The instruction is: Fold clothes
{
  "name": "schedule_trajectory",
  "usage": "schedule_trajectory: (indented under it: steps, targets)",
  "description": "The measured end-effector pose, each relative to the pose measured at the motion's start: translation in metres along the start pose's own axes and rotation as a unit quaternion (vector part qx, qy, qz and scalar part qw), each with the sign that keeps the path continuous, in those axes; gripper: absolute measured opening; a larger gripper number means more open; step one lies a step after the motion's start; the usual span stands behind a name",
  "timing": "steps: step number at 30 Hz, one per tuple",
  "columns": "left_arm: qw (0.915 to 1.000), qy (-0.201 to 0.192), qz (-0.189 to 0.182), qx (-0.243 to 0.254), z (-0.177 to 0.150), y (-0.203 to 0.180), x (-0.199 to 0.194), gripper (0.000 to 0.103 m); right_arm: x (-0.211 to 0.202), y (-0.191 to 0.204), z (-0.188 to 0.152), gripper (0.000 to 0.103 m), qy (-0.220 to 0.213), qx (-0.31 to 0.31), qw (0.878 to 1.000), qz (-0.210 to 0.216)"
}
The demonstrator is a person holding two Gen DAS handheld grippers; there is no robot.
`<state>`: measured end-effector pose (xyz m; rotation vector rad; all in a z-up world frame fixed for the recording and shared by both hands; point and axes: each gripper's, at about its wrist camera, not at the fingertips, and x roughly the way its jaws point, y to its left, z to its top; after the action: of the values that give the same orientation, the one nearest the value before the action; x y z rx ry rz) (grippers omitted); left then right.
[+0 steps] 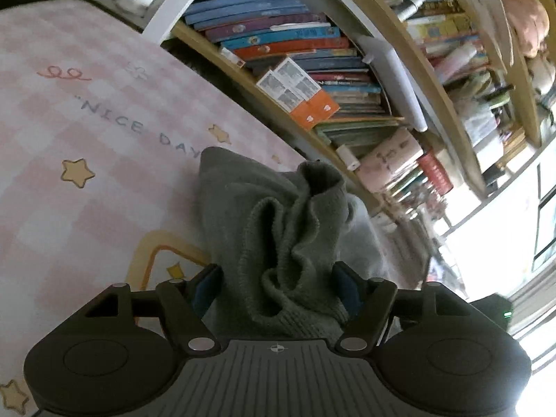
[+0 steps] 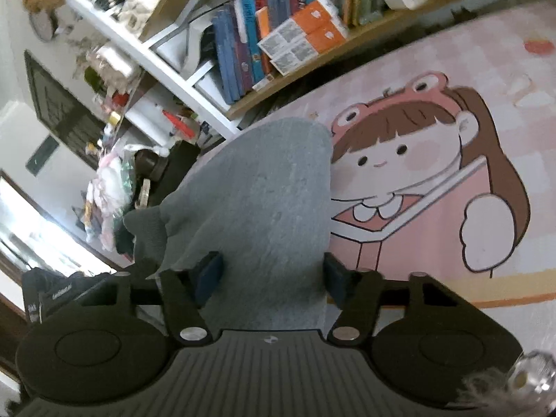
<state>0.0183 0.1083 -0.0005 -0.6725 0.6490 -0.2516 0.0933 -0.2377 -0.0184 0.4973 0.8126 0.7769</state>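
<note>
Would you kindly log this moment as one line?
left gripper: fingers around bunched grey knit garment | right gripper: fingers around same garment | surface: pink cartoon mat

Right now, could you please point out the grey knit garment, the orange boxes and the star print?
grey knit garment (image 1: 278,229): left wrist view, bunched folds.
orange boxes (image 1: 314,107): left wrist view, orange face.
star print (image 1: 77,172): left wrist view, star's centre.

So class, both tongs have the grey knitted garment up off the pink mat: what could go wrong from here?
1. The left tongs sit around a crumpled bunch of the grey knit garment, so creases may get folded in.
2. The right tongs look spread wide around the cloth, so it might slip.
3. The bookshelf borders the mat; a swing could catch the orange boxes leaning there.
</note>
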Motion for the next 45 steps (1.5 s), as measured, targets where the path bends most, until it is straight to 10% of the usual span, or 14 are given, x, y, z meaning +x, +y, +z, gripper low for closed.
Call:
schedule_trajectory:
  steps: [7,20,29,45]
  targets:
    - [0.9964,-0.012,0.022,0.081,-0.004,-0.02,-0.003,0.05,-0.018,0.05,-0.021,0.035,-0.043,-0.15,0.987,-0.047]
    - [0.9994,0.017,-0.028,0.011,-0.002,0.01,0.009,0.061,-0.003,0.014,-0.019,0.056,-0.003,-0.025,0.999,-0.032]
    - [0.9978,0.001,-0.048,0.045,-0.005,0.004,0.003,0.05,-0.012,0.022,-0.031,0.038,-0.043,-0.035,0.998,-0.019]
    - [0.9922,-0.007,-0.103,0.071,0.058,0.0,0.032,0.049,-0.002,0.048,0.009,0.036,-0.121,-0.086,0.988,-0.052]
